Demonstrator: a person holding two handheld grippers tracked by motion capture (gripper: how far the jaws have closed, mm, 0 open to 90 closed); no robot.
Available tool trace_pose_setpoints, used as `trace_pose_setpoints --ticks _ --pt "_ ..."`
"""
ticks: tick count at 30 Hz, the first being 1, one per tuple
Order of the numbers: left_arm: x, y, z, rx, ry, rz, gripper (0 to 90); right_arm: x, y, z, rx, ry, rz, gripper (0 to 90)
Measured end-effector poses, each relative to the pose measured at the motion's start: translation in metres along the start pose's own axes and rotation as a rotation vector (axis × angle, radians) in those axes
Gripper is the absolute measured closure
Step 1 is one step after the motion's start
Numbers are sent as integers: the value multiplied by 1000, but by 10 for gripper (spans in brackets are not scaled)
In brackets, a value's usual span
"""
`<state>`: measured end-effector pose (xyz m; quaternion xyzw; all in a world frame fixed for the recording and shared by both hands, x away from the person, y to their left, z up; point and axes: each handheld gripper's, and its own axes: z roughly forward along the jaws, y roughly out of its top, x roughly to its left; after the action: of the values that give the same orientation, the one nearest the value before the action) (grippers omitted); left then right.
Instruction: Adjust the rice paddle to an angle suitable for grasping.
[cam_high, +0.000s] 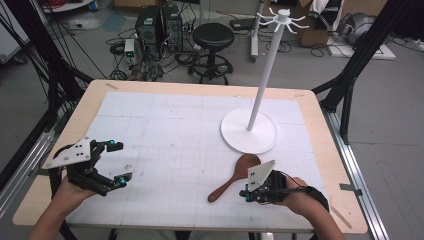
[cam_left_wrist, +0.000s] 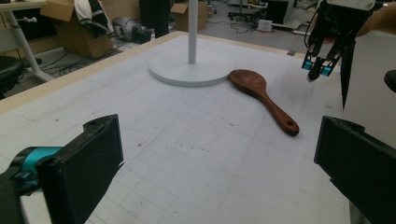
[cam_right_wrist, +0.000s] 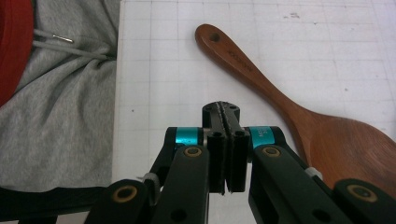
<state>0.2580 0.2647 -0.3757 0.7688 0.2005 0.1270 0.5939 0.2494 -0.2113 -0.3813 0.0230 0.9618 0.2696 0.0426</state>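
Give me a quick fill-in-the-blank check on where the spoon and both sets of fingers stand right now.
1. The wooden spoon lies flat on the white mat with its bowl end nearest the round base of the white ____.
2. The right gripper has its fingers ____, with nothing between them.
3. The left gripper has its fingers ____.
4. The spoon's handle has a small ____ near its tip.

Missing words: stand; shut; open; hole

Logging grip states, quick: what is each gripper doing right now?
Left gripper: open, holding nothing.
Right gripper: closed, empty, beside the wooden spoon.
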Motion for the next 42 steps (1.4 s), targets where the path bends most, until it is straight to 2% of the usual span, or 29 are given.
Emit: trace_pose_setpoints --ticks 10,16,21,42 --pt "0 0 0 -2 -1 0 17 -2 13 18 43 38 -47 894" --pt "1 0 0 -8 1 -2 17 0 21 23 85 29 -64 894" --pt "1 0 1 -3 1 1 17 -1 27 32 111 46 -83 894" --pt "1 0 -2 -16 4 -5 17 -4 45 60 178 103 -105 895"
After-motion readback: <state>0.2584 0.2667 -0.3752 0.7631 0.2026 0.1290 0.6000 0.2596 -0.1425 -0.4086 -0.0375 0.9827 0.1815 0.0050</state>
